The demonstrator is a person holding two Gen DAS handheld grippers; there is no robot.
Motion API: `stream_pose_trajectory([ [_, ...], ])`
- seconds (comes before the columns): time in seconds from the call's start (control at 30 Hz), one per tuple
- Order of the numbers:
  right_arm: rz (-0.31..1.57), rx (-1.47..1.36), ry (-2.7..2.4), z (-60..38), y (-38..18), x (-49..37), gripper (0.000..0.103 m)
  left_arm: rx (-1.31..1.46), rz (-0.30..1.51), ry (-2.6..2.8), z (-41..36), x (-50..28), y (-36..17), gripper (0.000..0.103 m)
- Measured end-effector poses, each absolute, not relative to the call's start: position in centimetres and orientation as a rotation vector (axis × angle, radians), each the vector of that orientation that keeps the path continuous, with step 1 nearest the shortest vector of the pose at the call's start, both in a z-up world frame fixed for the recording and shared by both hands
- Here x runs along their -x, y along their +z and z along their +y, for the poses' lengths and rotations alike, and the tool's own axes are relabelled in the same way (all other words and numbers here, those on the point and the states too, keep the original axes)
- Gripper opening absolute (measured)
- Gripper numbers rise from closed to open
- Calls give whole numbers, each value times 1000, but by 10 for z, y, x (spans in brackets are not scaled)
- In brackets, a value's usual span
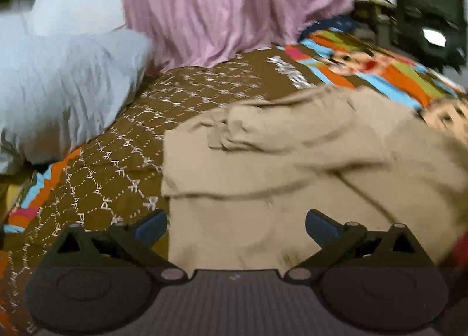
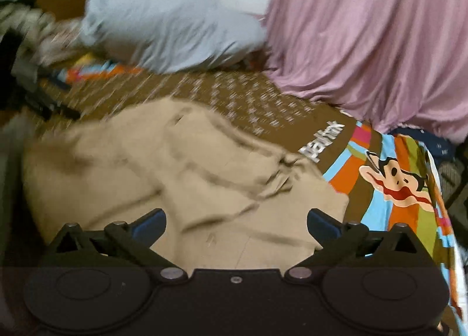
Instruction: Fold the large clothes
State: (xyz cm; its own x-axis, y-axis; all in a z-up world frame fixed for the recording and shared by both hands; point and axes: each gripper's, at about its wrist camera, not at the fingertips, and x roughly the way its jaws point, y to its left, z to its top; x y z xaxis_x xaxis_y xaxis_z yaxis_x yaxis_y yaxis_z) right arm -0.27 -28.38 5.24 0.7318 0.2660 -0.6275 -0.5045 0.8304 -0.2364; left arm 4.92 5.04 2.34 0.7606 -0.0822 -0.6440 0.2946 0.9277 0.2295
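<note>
A large beige garment lies rumpled on a brown patterned bedspread. In the left wrist view it fills the middle and right, with a bunched part near the top. My left gripper is open and empty just above the garment's near left part. In the right wrist view the same beige garment lies creased across the middle. My right gripper is open and empty over its near edge. Both views are blurred.
A pale blue pillow lies at the back left and also shows in the right wrist view. Pink cloth hangs at the back, seen also from the right. A colourful cartoon print covers the bedspread's right side.
</note>
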Motion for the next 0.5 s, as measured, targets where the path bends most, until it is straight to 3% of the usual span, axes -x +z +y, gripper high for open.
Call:
stream_pose_trajectory([
  [0.17, 683, 621, 498, -254, 13, 47, 102, -522, 708, -394, 32, 6, 7, 103],
  [0.37, 722, 547, 502, -244, -6, 56, 102, -858, 753, -333, 8, 14, -25, 103],
  [0.5, 729, 507, 469, -249, -8, 57, 102, -1013, 759, -193, 1, 1, -45, 88],
])
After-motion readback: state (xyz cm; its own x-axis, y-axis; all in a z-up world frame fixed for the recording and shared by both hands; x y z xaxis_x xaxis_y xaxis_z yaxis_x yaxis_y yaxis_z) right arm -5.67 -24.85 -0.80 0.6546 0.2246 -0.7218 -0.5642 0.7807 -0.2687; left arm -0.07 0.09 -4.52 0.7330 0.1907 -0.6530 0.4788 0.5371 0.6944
